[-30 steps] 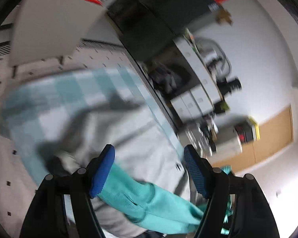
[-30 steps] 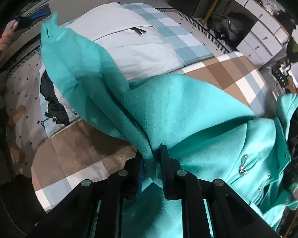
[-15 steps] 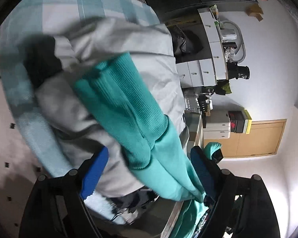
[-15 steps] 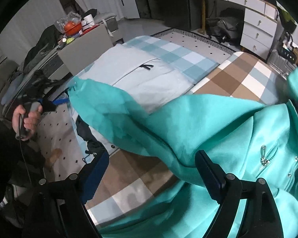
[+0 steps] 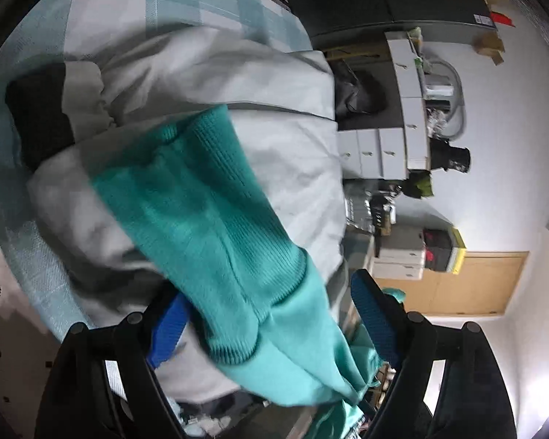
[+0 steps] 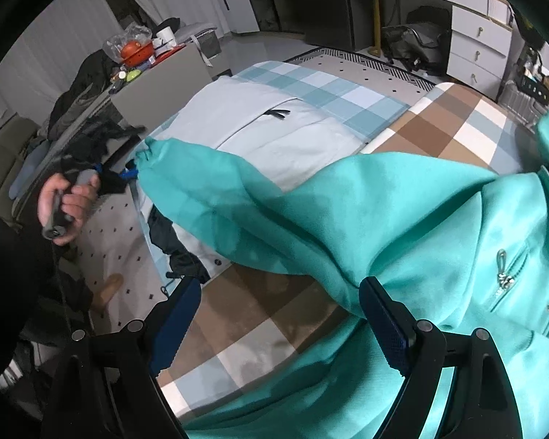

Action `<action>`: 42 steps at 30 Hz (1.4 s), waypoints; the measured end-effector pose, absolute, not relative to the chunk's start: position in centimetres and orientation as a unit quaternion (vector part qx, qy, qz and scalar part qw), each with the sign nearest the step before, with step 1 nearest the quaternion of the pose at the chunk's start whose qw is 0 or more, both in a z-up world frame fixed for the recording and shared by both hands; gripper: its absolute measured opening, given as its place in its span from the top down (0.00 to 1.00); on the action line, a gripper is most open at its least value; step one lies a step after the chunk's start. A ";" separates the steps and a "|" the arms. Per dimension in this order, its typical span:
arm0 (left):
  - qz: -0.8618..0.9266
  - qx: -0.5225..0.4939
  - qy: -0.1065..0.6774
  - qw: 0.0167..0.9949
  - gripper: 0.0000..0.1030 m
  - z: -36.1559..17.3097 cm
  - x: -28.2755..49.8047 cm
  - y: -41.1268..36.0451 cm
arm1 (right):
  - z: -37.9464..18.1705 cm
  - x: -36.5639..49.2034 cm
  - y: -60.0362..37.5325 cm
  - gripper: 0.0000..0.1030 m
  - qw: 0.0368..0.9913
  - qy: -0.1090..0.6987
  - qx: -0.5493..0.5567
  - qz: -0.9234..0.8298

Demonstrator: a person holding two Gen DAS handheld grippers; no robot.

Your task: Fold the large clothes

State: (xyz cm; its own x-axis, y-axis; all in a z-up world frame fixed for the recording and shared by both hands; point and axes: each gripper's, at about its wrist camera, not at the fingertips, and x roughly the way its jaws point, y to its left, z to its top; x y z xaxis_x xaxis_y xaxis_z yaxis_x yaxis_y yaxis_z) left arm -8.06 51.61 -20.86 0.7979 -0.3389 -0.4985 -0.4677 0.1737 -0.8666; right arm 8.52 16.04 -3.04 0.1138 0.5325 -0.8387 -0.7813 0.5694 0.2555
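With both grippers' jaws apart, the teal jacket [image 6: 402, 219] sleeve [image 5: 216, 226] — draped over a grey garment [image 5: 274, 84] — is best regripped at the cuff.

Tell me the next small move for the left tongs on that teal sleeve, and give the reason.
Probably close the left tongs on the ribbed cuff. The cuff end of the teal jacket's sleeve lies between the open blue pads, draped over the pale grey garment, and nothing grips it. The right tongs also stand open, so the sleeve cannot be folded until it is caught.
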 end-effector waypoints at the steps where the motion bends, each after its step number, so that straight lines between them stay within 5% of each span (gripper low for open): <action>1: 0.053 -0.630 0.317 0.707 0.23 -20.6 -7.6 51.4 | -3.0 8.5 15.9 0.14 0.736 0.493 -0.123 0.448; 2: 0.058 -0.616 0.313 0.720 0.34 -20.1 -7.4 51.1 | -2.9 8.5 15.8 0.14 0.736 0.492 -0.120 0.449; 5: 0.066 -0.583 0.310 0.748 0.95 -19.1 -6.7 50.8 | -2.4 8.7 15.1 0.14 0.738 0.490 -0.097 0.453; 20: -0.013 -0.502 0.159 0.850 0.96 -1.4 -3.0 52.7 | -1.9 15.7 9.8 0.14 0.728 0.521 0.156 0.416; 31: -0.066 -0.432 0.110 0.892 0.97 10.0 0.5 49.8 | -8.2 18.1 17.8 0.12 0.683 0.638 0.080 0.346; 42: -0.084 -0.413 0.084 0.903 0.97 11.9 -0.2 48.7 | -0.6 20.7 11.2 0.12 0.712 0.497 0.261 0.421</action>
State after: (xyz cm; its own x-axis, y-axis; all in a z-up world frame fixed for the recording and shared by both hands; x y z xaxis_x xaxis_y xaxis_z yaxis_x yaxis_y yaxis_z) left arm -0.25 48.73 11.89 0.9719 -0.2207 -0.0823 0.0819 0.6442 -0.7604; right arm 20.66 11.25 -0.60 0.1505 0.8594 -0.4886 -0.3403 0.5091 0.7906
